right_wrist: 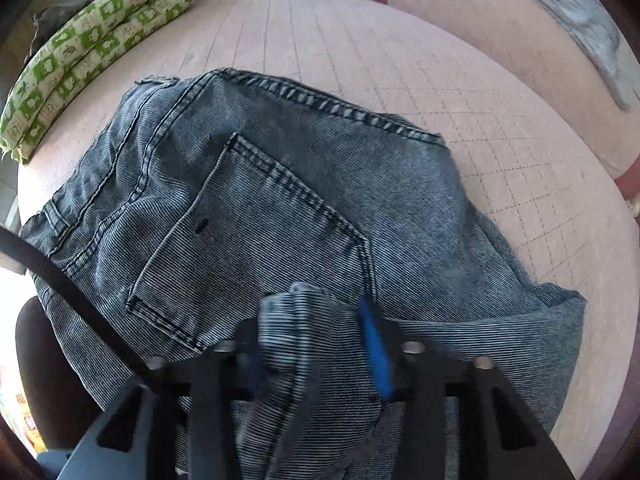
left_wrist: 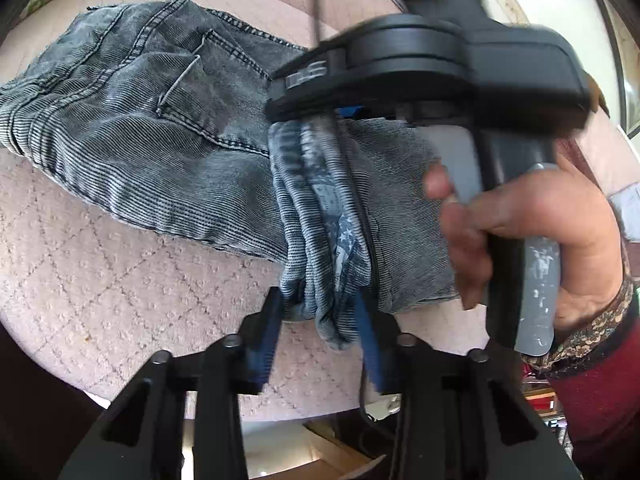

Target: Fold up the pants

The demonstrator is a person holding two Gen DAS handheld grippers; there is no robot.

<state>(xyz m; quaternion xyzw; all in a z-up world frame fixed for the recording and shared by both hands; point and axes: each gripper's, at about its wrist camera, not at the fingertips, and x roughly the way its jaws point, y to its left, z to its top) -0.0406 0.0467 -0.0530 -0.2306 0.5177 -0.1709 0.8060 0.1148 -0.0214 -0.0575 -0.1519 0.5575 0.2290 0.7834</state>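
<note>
Grey-blue striped denim pants (left_wrist: 160, 120) lie on a pale pink quilted cushion (left_wrist: 100, 280), back pocket up. In the left wrist view a bunched fold of the denim fills the gap of my left gripper (left_wrist: 324, 320) and touches both blue pads. A person's hand (left_wrist: 540, 220) holds my right gripper (left_wrist: 344, 120) just beyond, pointing down onto the same fold. In the right wrist view the pants (right_wrist: 300, 200) spread ahead, and a rolled edge of denim sits clamped between the pads of my right gripper (right_wrist: 316, 320).
A folded green patterned cloth (right_wrist: 92, 52) lies at the cushion's far left edge. A grey cloth (right_wrist: 580, 12) drapes over the back at the upper right. A black cable (right_wrist: 80, 292) crosses the lower left. The cushion (right_wrist: 440, 100) drops off near me.
</note>
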